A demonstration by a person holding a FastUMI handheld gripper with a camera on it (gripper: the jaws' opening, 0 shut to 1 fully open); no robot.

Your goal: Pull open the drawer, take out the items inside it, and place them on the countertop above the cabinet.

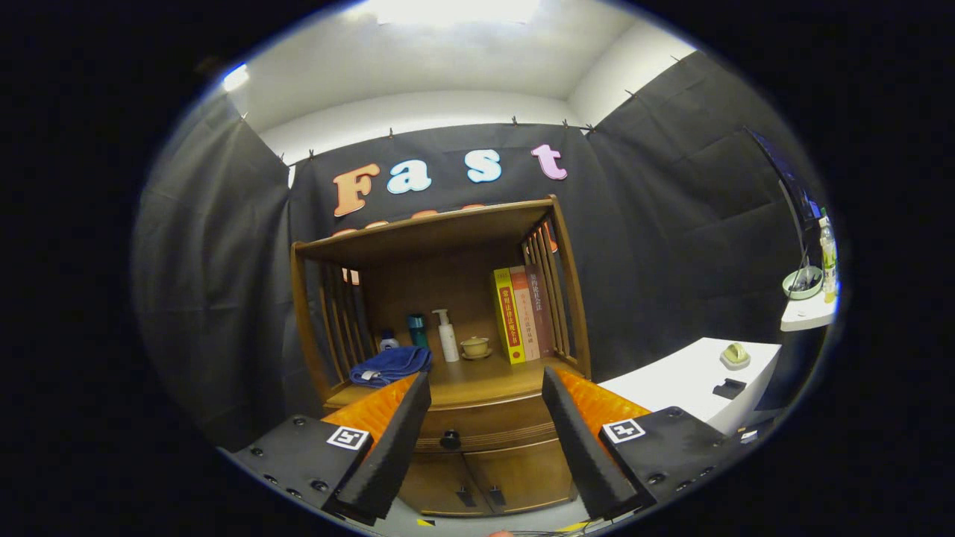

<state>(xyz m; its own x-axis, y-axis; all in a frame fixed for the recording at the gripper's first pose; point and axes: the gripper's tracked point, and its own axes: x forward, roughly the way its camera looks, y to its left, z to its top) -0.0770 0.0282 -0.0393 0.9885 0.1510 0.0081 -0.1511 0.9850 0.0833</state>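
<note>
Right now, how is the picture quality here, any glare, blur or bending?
Gripper view: the ceiling light blows out to white; fisheye bows the cabinet posts outward; the knob sits dim between the open gripper fingers; books stay sharp.

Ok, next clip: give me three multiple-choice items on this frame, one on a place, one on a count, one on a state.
1. Where does the blue towel lie?
A. on the countertop, beside the slatted side
B. on the white table
C. in the drawer

2. How many books stand upright on the countertop?
A. one
B. three
C. five

3. The drawer with the dark knob is:
A. pulled out
B. closed
C. removed

Key: 1 A, the towel sits folded near the slats. 2 B, three spines show together. 3 B, its front is flush with the cabinet, and the gripper fingers stand open, short of the knob.
</note>
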